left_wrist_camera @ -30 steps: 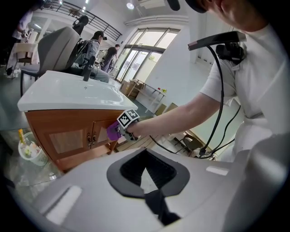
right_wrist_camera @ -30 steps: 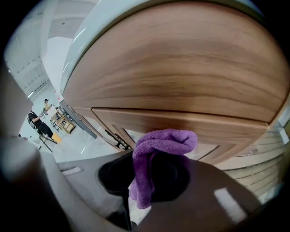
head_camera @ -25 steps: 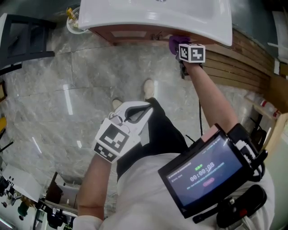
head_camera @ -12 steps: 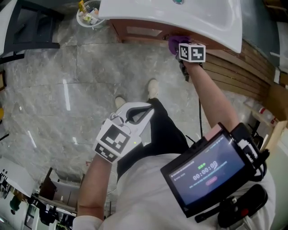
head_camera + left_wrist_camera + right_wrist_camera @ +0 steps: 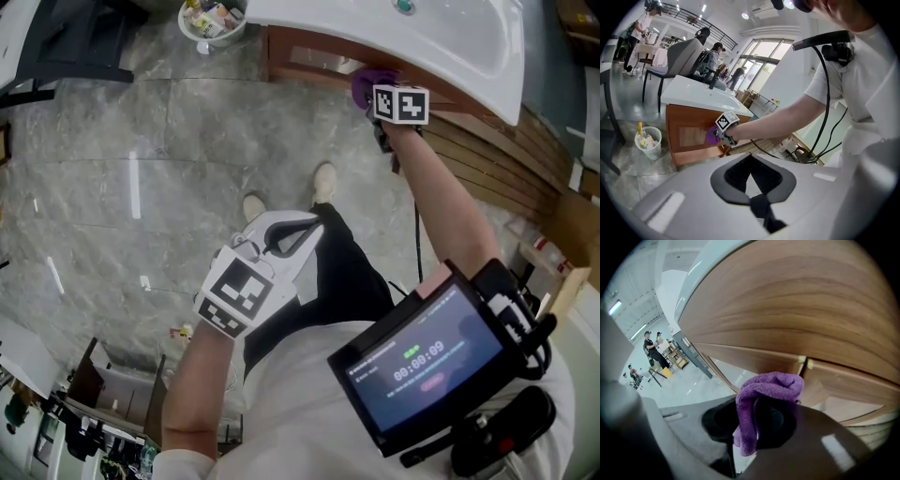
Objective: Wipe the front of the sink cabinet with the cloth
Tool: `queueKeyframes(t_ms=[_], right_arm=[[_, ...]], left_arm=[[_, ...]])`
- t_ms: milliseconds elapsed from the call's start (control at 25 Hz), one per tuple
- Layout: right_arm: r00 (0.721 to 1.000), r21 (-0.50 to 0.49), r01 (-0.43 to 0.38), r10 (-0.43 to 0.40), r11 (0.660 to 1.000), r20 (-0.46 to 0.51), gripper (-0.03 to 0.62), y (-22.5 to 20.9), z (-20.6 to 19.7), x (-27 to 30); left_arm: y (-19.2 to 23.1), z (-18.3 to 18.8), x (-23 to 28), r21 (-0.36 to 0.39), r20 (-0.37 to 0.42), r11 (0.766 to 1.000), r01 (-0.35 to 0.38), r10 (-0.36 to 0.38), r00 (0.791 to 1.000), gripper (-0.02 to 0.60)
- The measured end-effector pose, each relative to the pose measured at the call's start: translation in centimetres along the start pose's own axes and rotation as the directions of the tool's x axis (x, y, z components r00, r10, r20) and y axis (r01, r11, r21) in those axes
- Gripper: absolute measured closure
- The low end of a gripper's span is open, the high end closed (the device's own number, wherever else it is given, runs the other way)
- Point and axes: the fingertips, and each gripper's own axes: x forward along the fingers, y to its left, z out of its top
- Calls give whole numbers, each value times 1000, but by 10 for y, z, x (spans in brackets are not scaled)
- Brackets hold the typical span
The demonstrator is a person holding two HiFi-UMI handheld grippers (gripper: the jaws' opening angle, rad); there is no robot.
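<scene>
Cloth [image 5: 769, 386], purple and bunched, sits clamped in the right gripper [image 5: 757, 427], whose jaws are closed on its lower folds while the rounded top sticks out ahead of them. That top is up against the wooden cabinet [image 5: 787, 310] front, just left of a vertical seam between two panels and below the white sink [image 5: 450, 37] rim. Seen from the left gripper view, the cloth lies on the upper part of the front, with the right arm stretched out to it.

Left gripper [image 5: 281, 234] hangs low and well apart from the cabinet, in front of the person's thigh. Its jaws are together with nothing between them.

A white bin [image 5: 211, 19] holding rubbish stands on the grey marble floor [image 5: 141, 169] just beside the cabinet's left end. The person's shoes [image 5: 323, 183] point toward the cabinet. A tablet [image 5: 417, 361] with a lit screen is mounted at the chest. Wooden slats [image 5: 487, 150] lie to the right of the cabinet.
</scene>
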Motion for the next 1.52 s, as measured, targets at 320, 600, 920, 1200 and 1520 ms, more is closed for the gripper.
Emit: queueKeyframes(t_ms=[320, 600, 920, 1200, 1520], right_arm=[[1000, -32, -27, 27, 999, 4, 522, 44, 16, 20], [998, -75, -63, 64, 995, 7, 522, 90, 35, 45], [994, -121, -105, 107, 987, 8, 522, 142, 54, 65], [991, -133, -132, 135, 982, 14, 522, 179, 67, 79], [981, -173, -190, 194, 966, 7, 522, 209, 71, 81]], left_arm=[[11, -13, -27, -23, 23, 999, -30, 31, 999, 577], [20, -27, -51, -55, 47, 996, -70, 73, 996, 577], [29, -41, -76, -86, 62, 991, -102, 108, 992, 577], [35, -53, -93, -106, 68, 988, -115, 122, 990, 577], [37, -57, -98, -102, 61, 988, -113, 120, 991, 577]])
